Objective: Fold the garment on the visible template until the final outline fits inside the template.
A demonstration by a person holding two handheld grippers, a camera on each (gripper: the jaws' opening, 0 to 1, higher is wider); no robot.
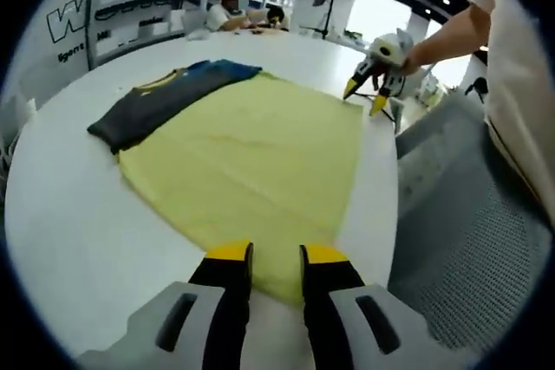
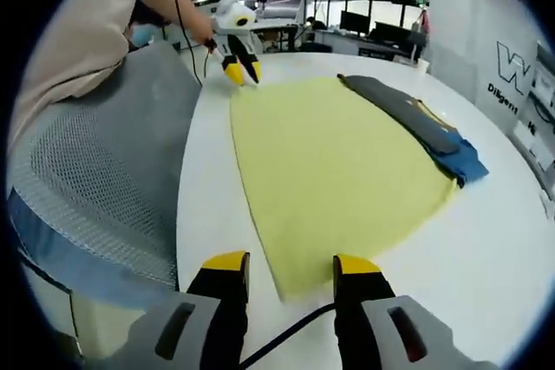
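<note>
Your left hand-held gripper (image 1: pixel 277 256) and right hand-held gripper (image 2: pixel 282 264) are both open and empty, poised at the yellow template's (image 1: pixel 251 162) near corners; the folded garment (image 1: pixel 160 97) lies along its far edge.

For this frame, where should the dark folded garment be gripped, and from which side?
Probably its long free edge on the bare table, coming from the side away from the yellow template. The garment lies flat along the template's far border, so folding it inward likely starts there.
</note>
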